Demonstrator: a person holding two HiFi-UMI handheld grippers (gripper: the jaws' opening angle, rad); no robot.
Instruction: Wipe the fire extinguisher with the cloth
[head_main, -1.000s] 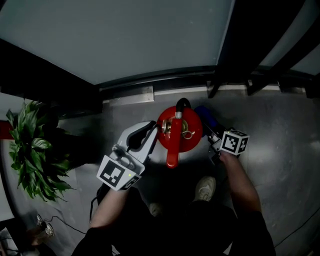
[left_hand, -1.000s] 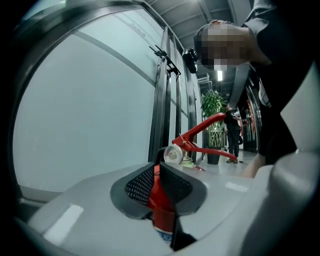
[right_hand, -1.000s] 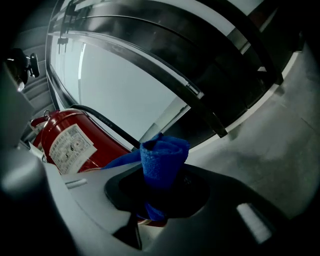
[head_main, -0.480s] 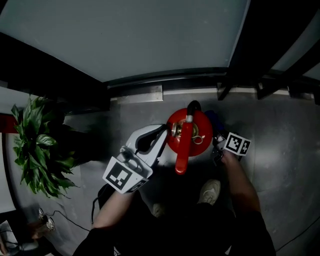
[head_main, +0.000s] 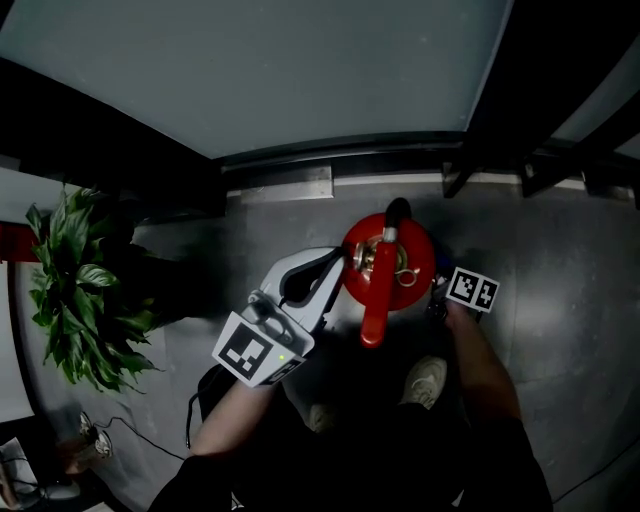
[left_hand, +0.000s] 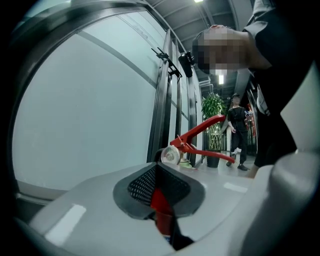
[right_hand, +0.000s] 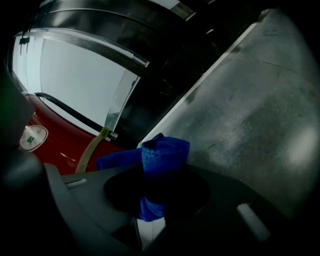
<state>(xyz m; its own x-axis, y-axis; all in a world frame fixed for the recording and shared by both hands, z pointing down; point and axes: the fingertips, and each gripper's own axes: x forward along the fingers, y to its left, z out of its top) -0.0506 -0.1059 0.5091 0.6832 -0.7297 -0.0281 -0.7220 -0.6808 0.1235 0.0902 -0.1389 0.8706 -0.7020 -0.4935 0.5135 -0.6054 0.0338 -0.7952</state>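
So compared with a second ago, the fire extinguisher (head_main: 412, 262) sat a bit further toward 3 o'clock in the head view, and the blue cloth (right_hand: 162, 155) that had been poking out at its 1 o'clock edge was pretty much tucked out of sight from above. The left tool (head_main: 335, 268) had crept closer in at the extinguisher's 9 o'clock, and the right tool (head_main: 438, 292) stayed at its 4 o'clock.

The left tool's jaws were almost together, pinching a red part of the extinguisher. The right tool was clamped on the bunched-up cloth, just beside the red body.

The extinguisher itself stood upright on the grey floor (head_main: 560, 270) near the glass wall (head_main: 300, 70). It was glossy red, with its lever (head_main: 375, 300) pointing to 6 o'clock, a black hose (head_main: 397, 210) at 12 o'clock and a small round gauge (left_hand: 170, 155) by the valve. A potted plant (head_main: 85, 295) sat well apart at 9 o'clock.
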